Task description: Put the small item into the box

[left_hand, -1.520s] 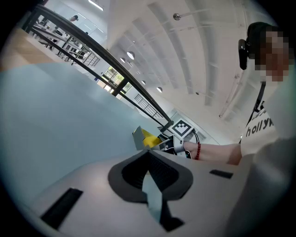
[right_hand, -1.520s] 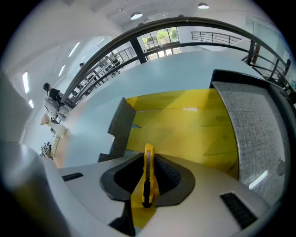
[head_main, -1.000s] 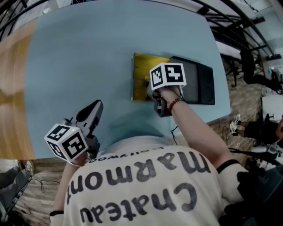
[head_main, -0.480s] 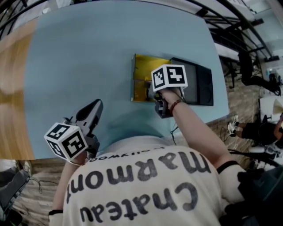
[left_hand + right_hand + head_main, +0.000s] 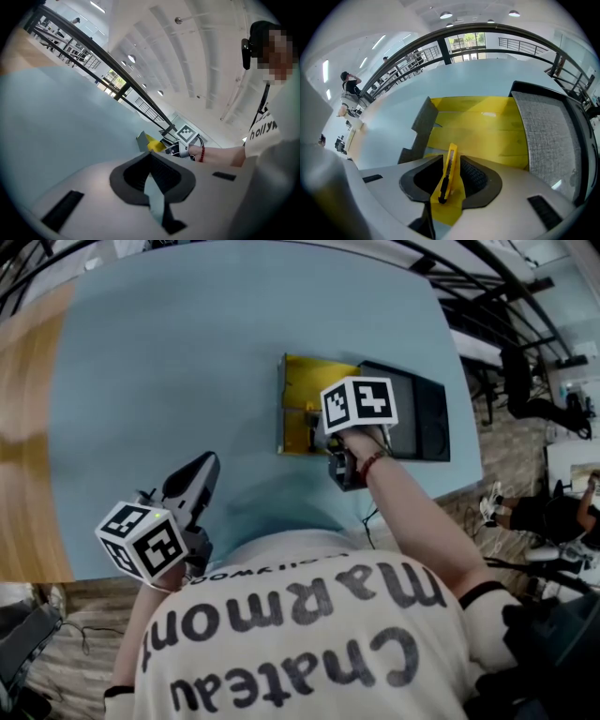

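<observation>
A yellow utility knife (image 5: 447, 174) stands on edge between the jaws of my right gripper (image 5: 451, 158), which is shut on it. That gripper hangs over the near edge of the open box (image 5: 298, 381), whose yellow floor (image 5: 478, 131) lies just ahead of the jaws. In the head view its marker cube (image 5: 357, 403) hides the jaws and the knife. The box's dark lid (image 5: 427, 418) lies open to the right, lined with grey foam (image 5: 548, 136). My left gripper (image 5: 198, 467) rests by the table's near edge, far from the box, shut with nothing in it (image 5: 151, 161).
The box sits on a light blue table (image 5: 169, 362) with a wooden strip (image 5: 23, 427) along its left side. Black railings (image 5: 506, 296) run beyond the far right edge. A person's arm (image 5: 412, 512) reaches from the near edge to the box.
Almost nothing has moved. The right gripper's cube has crept a little to the right over the box; the left gripper has stayed put.
</observation>
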Tool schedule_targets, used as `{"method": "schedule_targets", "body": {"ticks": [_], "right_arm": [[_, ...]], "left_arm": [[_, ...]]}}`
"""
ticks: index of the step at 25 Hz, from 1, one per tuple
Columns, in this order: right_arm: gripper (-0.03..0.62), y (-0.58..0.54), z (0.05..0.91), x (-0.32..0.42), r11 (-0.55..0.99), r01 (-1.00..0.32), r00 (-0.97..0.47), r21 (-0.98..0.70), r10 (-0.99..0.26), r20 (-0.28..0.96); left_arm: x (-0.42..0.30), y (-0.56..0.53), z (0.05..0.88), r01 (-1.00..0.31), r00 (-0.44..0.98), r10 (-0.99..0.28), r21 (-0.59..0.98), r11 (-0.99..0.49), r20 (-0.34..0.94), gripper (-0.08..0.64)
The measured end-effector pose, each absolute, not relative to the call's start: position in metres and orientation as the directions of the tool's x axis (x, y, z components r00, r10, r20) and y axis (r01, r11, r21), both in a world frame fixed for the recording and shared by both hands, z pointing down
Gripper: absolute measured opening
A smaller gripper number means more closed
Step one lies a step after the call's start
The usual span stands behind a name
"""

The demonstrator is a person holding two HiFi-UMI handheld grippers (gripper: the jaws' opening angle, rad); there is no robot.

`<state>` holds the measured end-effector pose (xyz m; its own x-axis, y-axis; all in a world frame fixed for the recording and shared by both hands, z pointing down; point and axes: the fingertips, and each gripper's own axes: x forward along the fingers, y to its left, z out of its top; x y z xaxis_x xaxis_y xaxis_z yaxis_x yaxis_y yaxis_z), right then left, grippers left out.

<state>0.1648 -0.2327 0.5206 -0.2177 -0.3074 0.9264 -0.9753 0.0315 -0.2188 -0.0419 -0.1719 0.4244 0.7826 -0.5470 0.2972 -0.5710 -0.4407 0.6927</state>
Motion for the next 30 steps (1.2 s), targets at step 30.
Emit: {"method": "schedule_targets", "body": {"ticks": [30], "right_arm": [[0.083, -0.223, 0.446, 0.175, -0.159, -0.942, -0.089, -0.295, -0.730, 0.678]], "left_arm": [[-0.070, -0.155, 0.388, -0.566, 0.815, -0.507, 0.575, -0.592, 0.281, 0.002]]}}
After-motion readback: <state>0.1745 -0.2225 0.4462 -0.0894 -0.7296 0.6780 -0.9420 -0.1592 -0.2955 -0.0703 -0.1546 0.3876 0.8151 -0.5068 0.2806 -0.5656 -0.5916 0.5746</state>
